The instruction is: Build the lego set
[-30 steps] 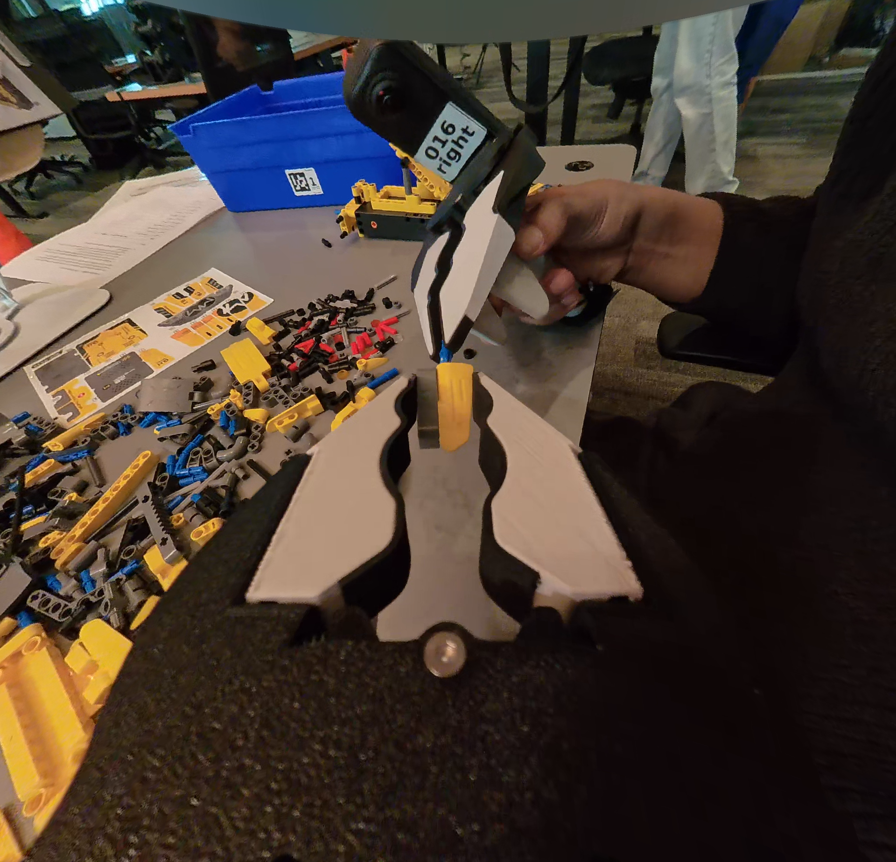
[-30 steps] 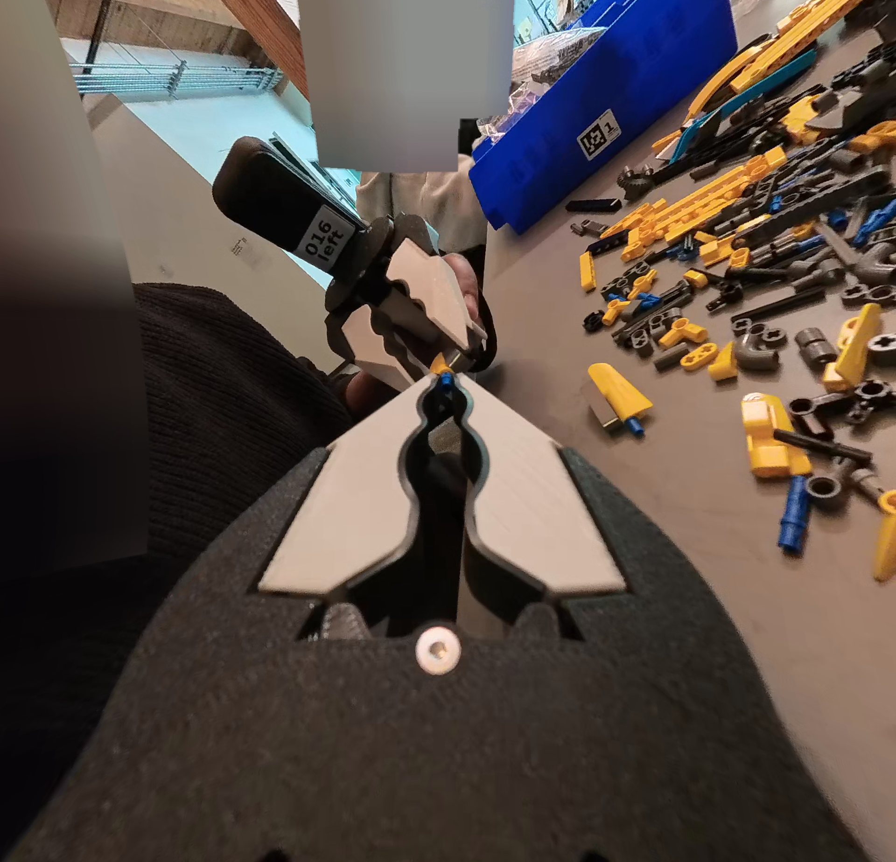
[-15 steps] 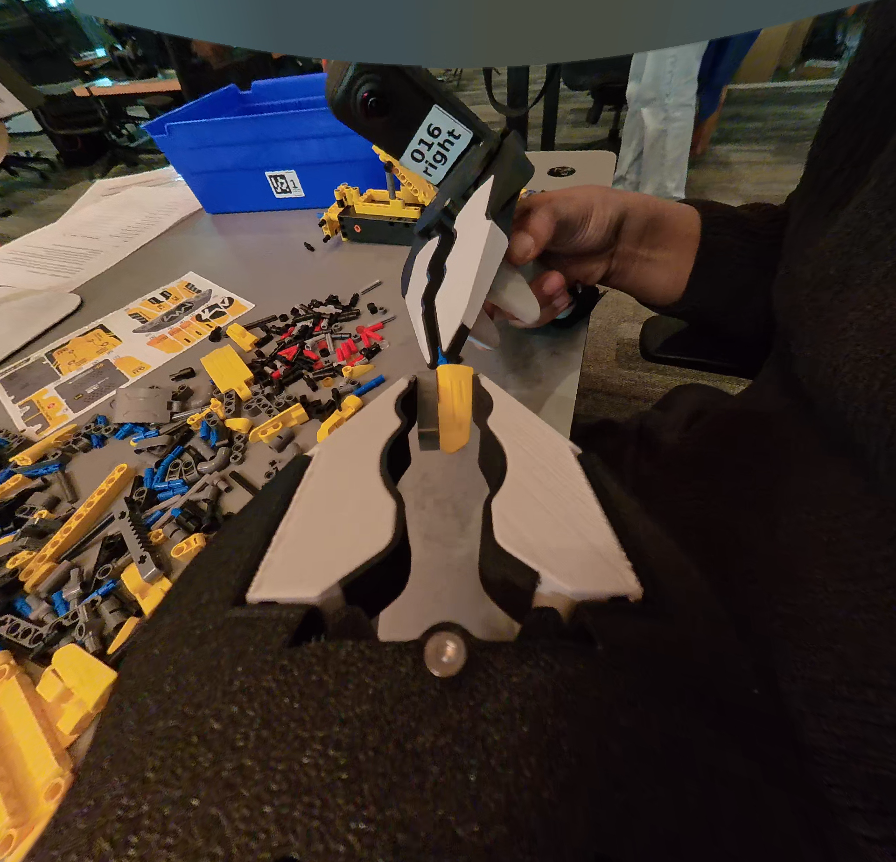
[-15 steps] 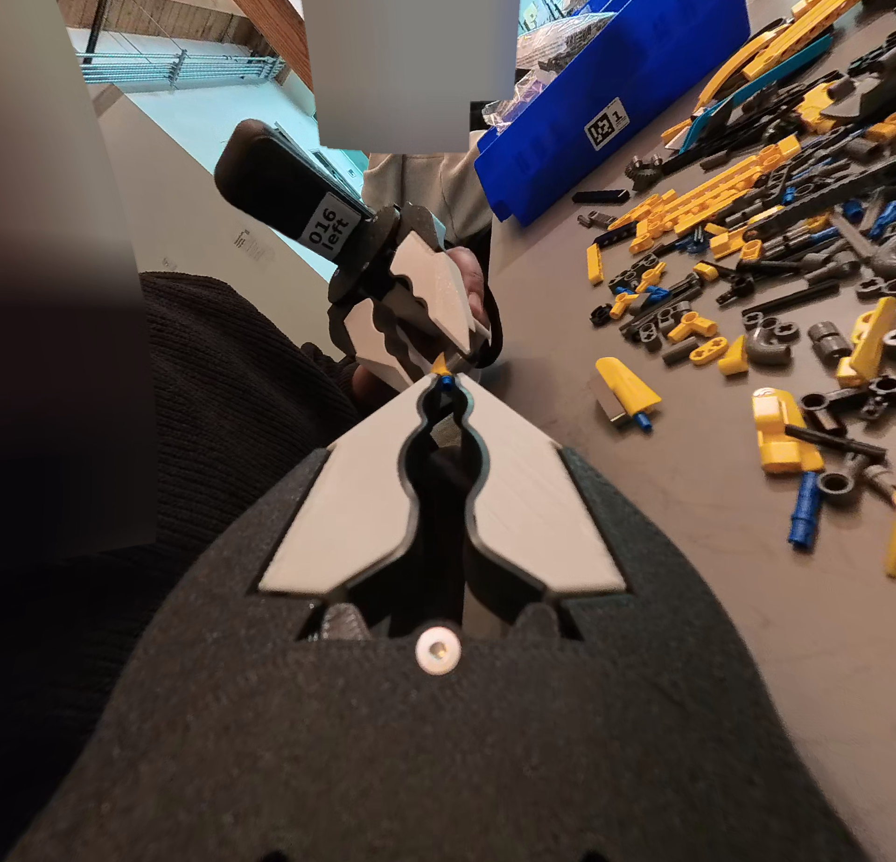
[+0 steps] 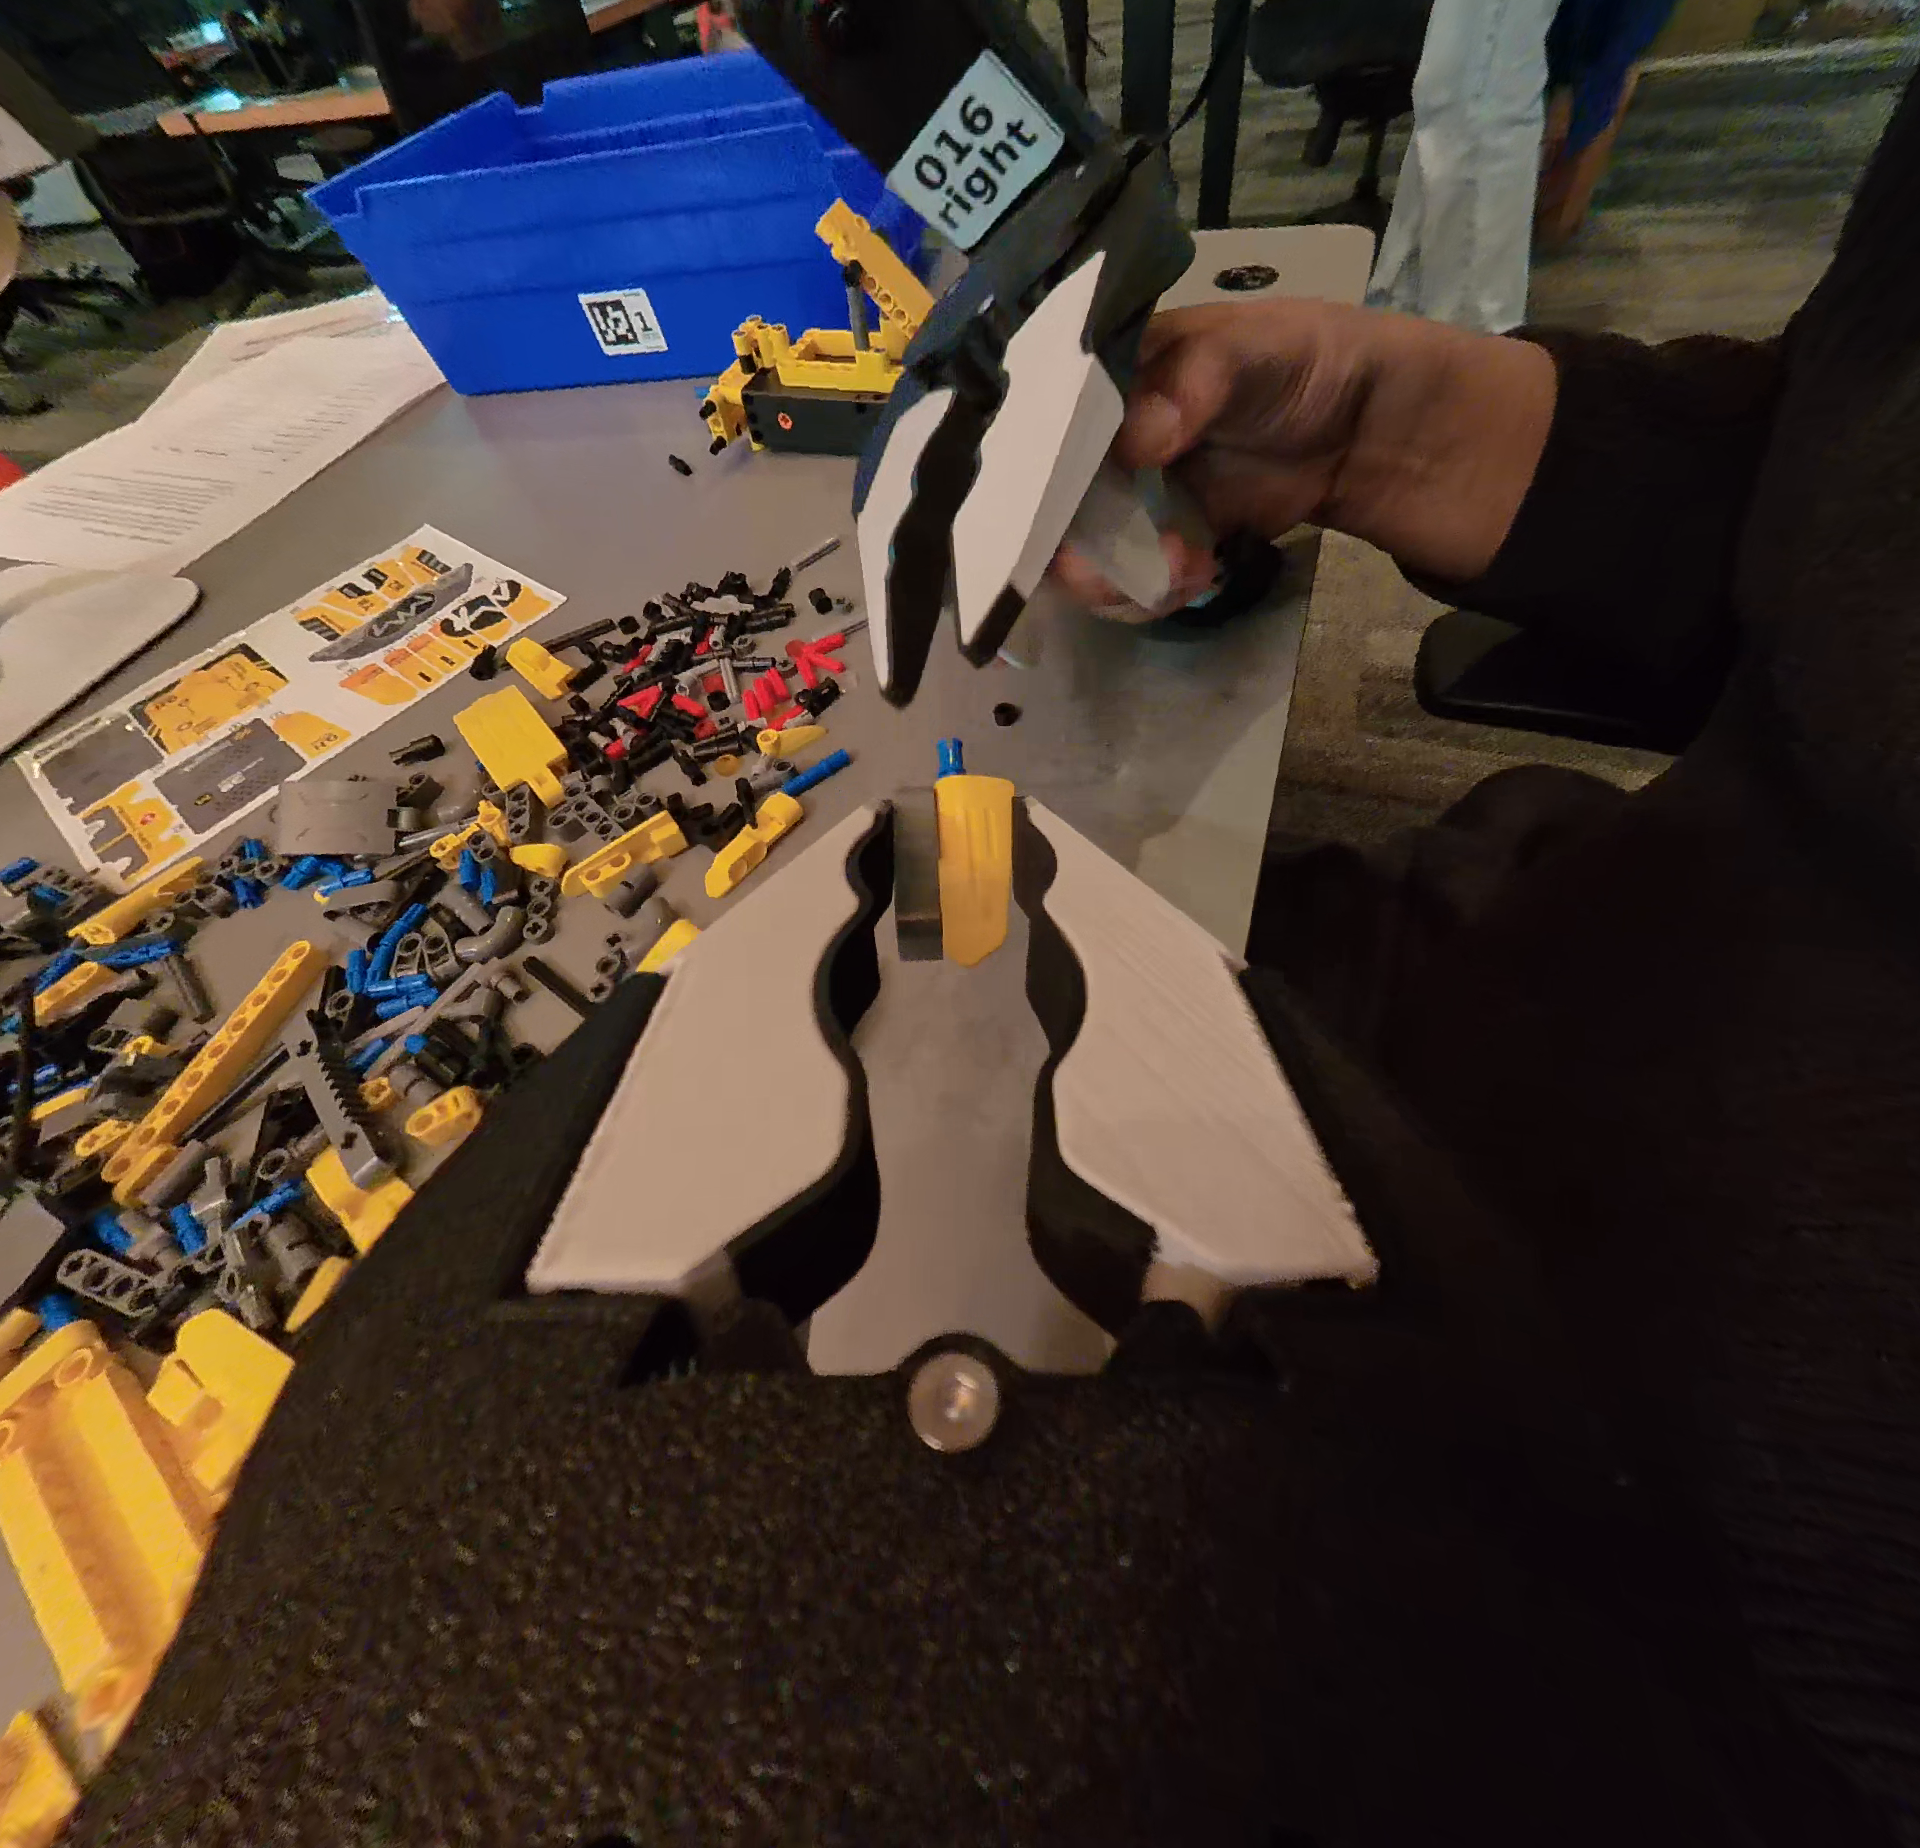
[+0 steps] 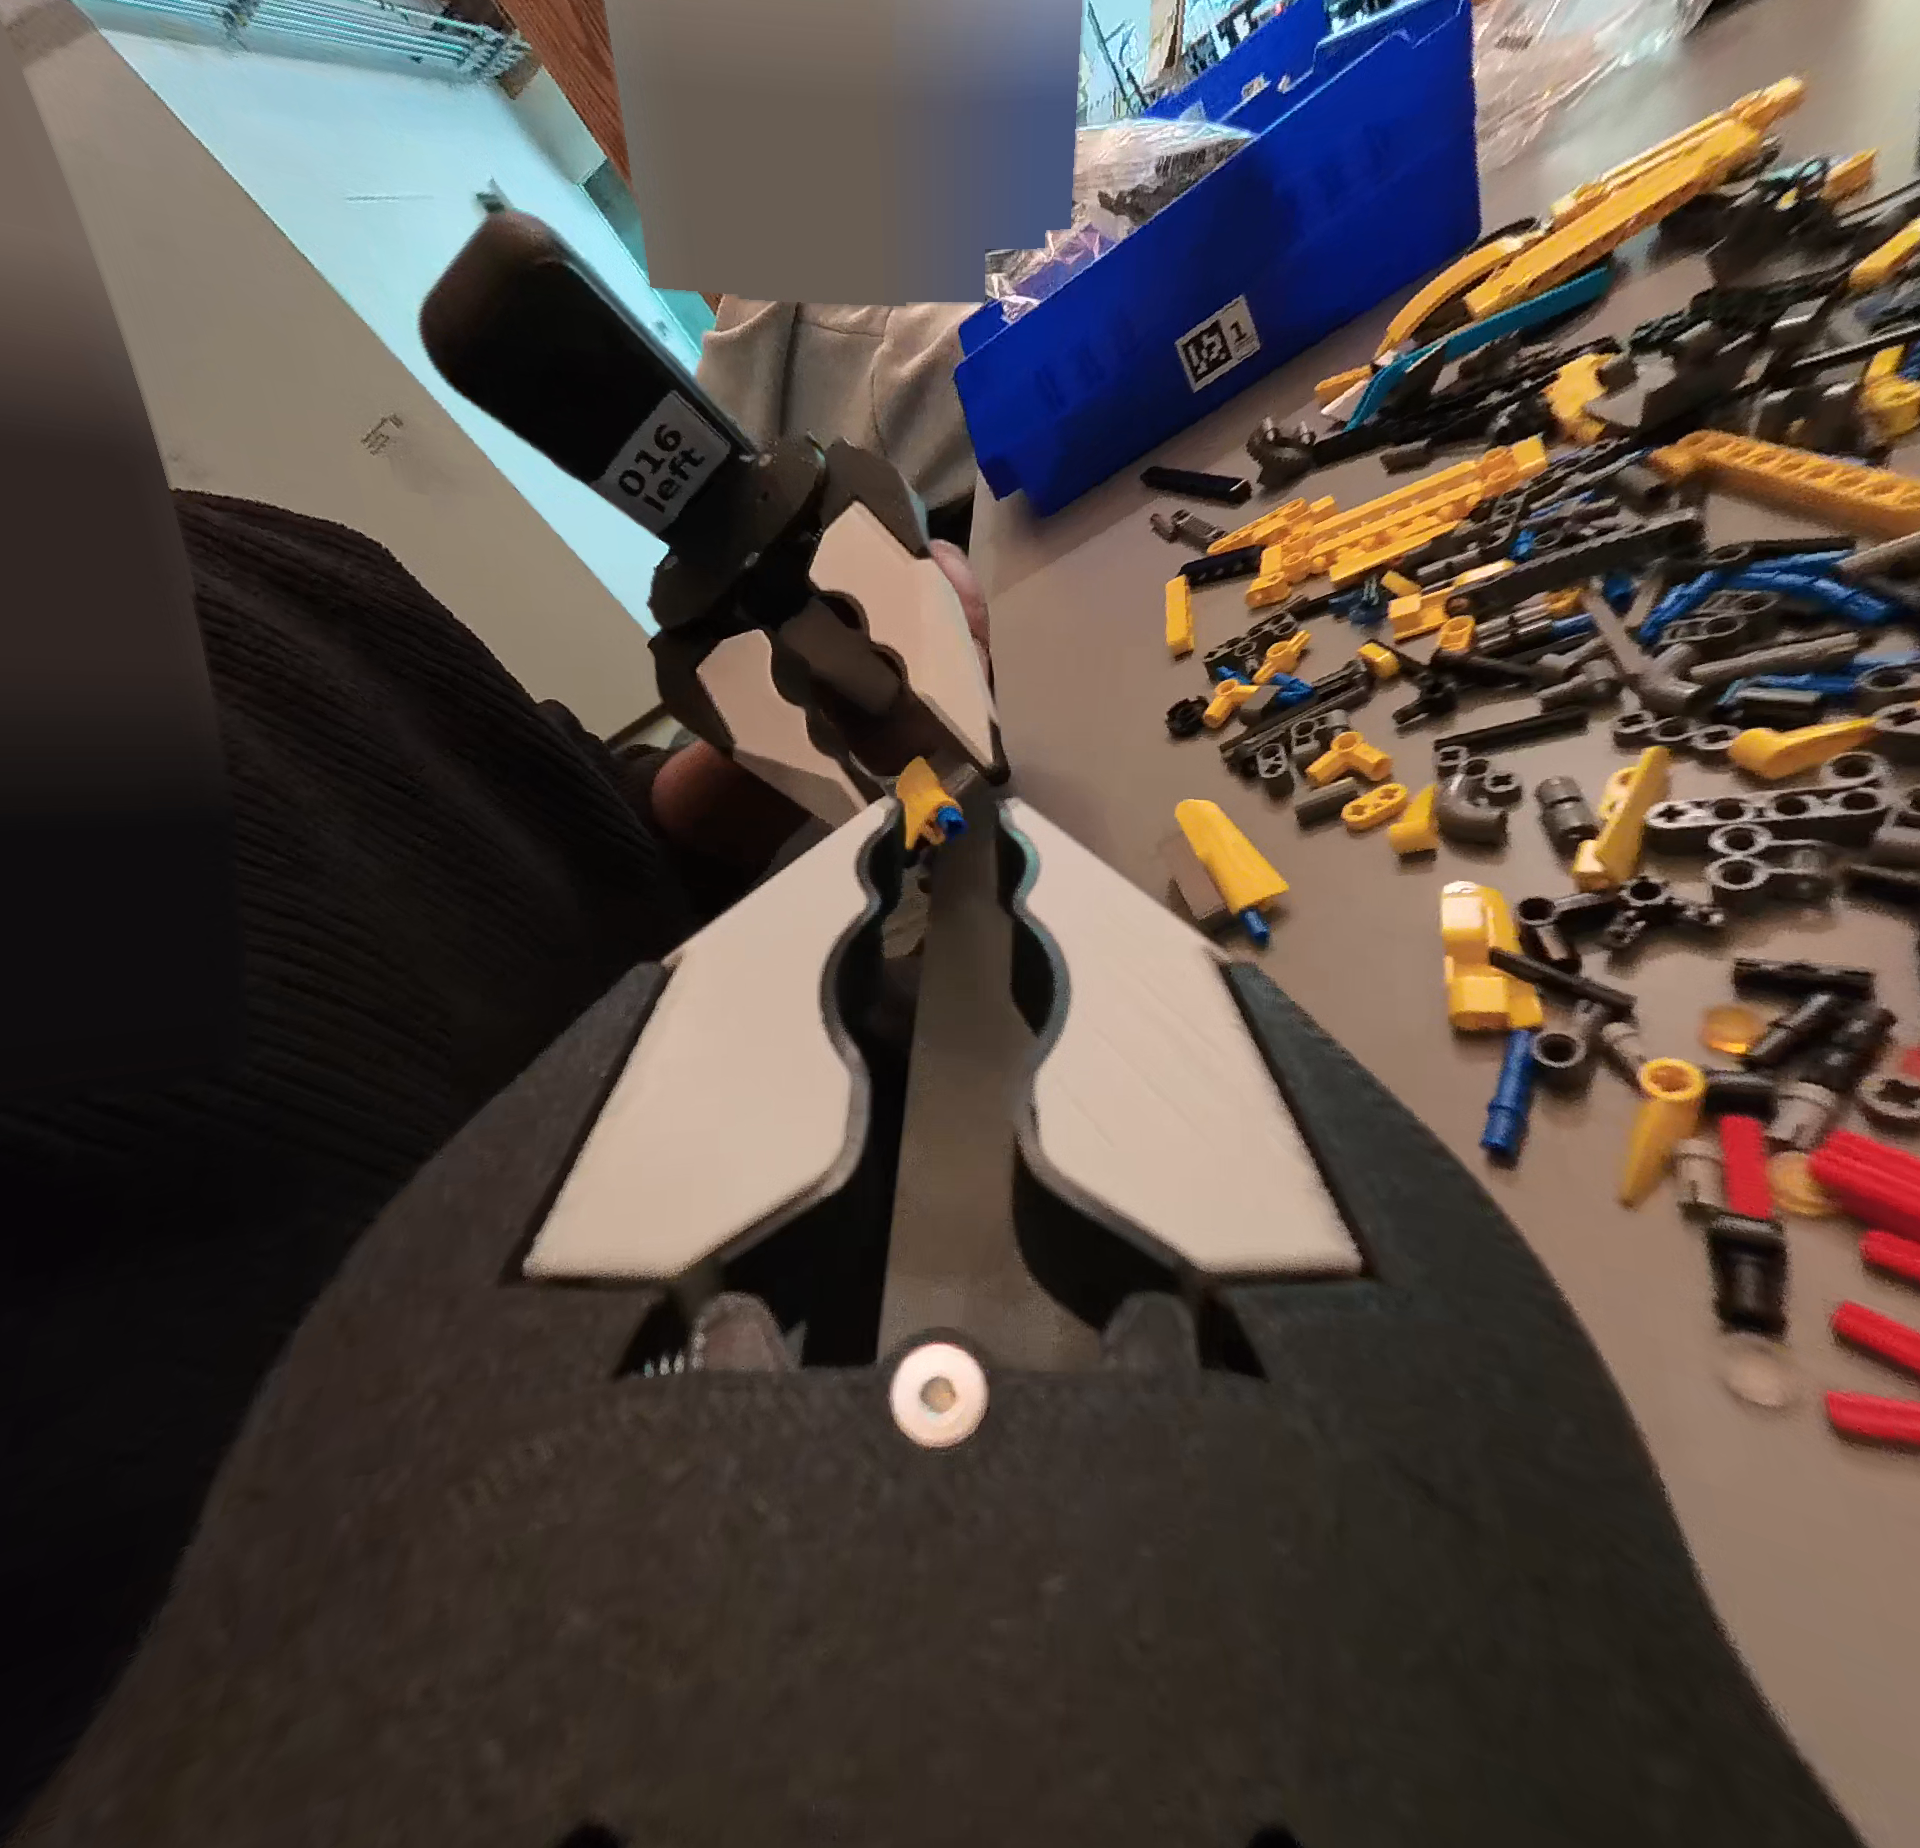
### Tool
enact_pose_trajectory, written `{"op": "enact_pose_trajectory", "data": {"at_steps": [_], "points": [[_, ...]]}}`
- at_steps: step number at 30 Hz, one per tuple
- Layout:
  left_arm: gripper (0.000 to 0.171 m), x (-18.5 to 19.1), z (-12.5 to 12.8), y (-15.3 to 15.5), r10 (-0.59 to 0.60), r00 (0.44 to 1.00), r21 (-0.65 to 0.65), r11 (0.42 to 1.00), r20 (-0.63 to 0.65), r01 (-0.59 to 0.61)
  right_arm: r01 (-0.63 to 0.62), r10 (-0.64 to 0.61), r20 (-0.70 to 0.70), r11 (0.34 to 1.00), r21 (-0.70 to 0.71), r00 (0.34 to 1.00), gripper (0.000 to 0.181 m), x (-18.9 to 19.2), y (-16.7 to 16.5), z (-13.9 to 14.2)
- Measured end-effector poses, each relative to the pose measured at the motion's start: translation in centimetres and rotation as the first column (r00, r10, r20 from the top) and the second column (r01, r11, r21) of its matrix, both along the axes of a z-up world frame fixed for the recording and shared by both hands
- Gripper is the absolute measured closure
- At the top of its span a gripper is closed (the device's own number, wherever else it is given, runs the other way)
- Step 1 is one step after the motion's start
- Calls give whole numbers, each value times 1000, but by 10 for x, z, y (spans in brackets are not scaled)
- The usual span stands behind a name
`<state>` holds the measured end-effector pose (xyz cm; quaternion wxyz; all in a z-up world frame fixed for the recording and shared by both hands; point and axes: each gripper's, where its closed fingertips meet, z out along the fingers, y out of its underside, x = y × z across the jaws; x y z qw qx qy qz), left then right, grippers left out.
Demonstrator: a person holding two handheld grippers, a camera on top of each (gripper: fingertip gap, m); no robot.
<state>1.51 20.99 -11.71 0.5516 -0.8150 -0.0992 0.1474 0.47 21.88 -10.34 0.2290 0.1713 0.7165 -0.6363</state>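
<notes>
**Yellow piece pinched in the left tongs, right tongs parted just above it**

Left wrist view: the left gripper (image 5: 956, 822) clamps a yellow wedge piece (image 5: 971, 868) with a grey block (image 5: 914, 889) beside it, right at the fingertips. The piece's long axis runs along the fingers, and a blue pin (image 5: 948, 756) pokes out of its far end, pointing away from the camera. Just beyond, the right gripper (image 5: 940, 671) hangs tips-down with a narrow gap between its fingers, nothing in it, clear of the pin. Behind sits a blue bin (image 5: 582, 240); what it holds can't be seen from here. A half-built yellow model (image 5: 810, 385) stands against its front. Loose yellow, black, blue and red parts (image 5: 416, 915) crowd the left of the grey table (image 5: 1143, 759); the strip near the right edge is bare.

Right wrist view: the right gripper (image 6: 940, 822) shows a slim opening and grips nothing. The left gripper (image 6: 935, 759) comes in from upper left, holding the yellow wedge piece (image 6: 916, 796), blue pin (image 6: 948, 817) aimed at the camera, just off the table's near edge. The blue bin (image 6: 1247, 344) shows crumpled clear bags (image 6: 1143, 162) inside
</notes>
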Motion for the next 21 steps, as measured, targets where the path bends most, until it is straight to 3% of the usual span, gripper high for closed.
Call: {"op": "enact_pose_trajectory", "data": {"at_steps": [21], "points": [[150,7,-1,7,-53,998,37,998,36,51,-78,77,5,995,56,997,180,14,-5,-10]]}}
